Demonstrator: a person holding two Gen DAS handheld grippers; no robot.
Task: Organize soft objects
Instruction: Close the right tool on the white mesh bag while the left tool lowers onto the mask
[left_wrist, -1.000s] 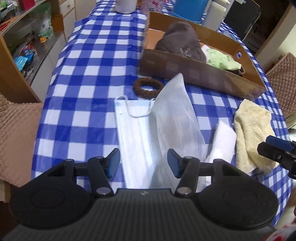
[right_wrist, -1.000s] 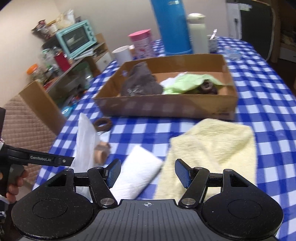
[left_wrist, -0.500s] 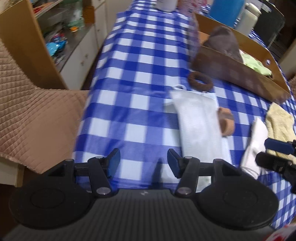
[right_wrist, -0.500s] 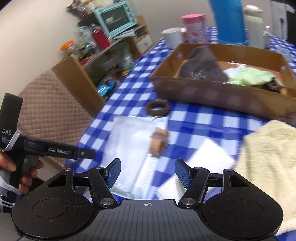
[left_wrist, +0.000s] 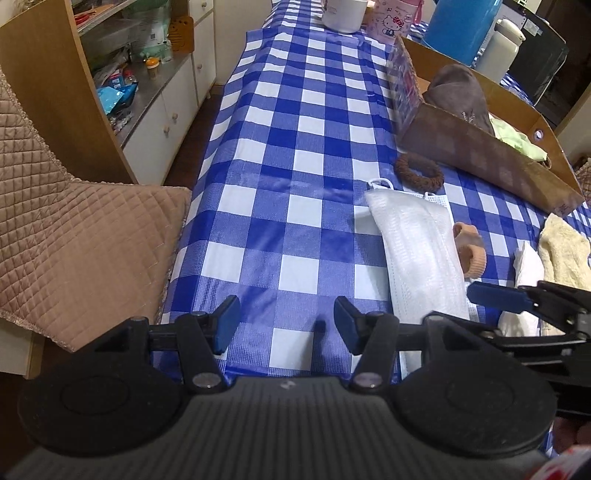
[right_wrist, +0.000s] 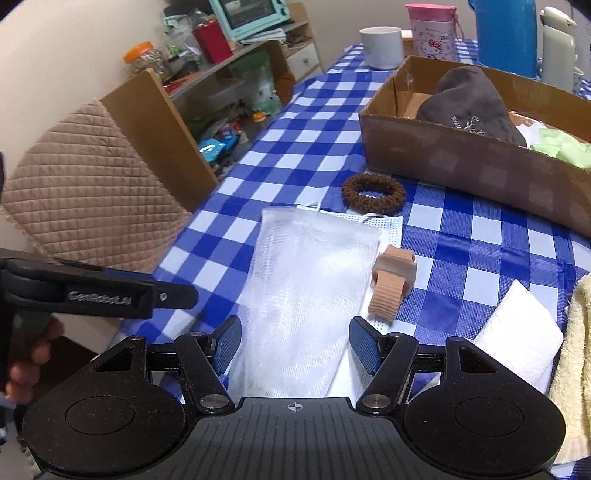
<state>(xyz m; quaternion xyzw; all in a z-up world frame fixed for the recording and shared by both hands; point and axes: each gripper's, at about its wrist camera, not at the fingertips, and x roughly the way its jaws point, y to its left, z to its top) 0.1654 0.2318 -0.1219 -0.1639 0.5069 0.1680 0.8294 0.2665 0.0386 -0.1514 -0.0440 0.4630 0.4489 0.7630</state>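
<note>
A white mesh bag (right_wrist: 310, 291) (left_wrist: 417, 254) lies on a face mask (right_wrist: 384, 225) on the blue checked tablecloth. My right gripper (right_wrist: 295, 349) hangs open over the bag's near end, nothing pressed between its pads. Beside the bag lie a tan ribbed band (right_wrist: 393, 284) (left_wrist: 471, 254), a brown scrunchie (right_wrist: 373, 194) (left_wrist: 419, 173), a folded white cloth (right_wrist: 521, 336) and a yellow towel (right_wrist: 574, 369) (left_wrist: 563, 254). My left gripper (left_wrist: 286, 325) stands open over bare cloth to the left of the bag. The cardboard box (right_wrist: 454, 158) (left_wrist: 480, 155) holds a grey cloth (right_wrist: 469, 107) and a green one (right_wrist: 561, 151).
A quilted chair cushion (left_wrist: 74, 229) sits by the table's left edge, with a shelf unit (left_wrist: 122, 74) behind. A white mug (right_wrist: 382, 46), pink cup (right_wrist: 434, 31), blue flask (right_wrist: 506, 33) and white bottle (right_wrist: 557, 44) stand beyond the box.
Both grippers have swung left. The right one went from over the yellow towel to over the mesh bag. The left one left the bag, which now lies flat, for bare cloth.
</note>
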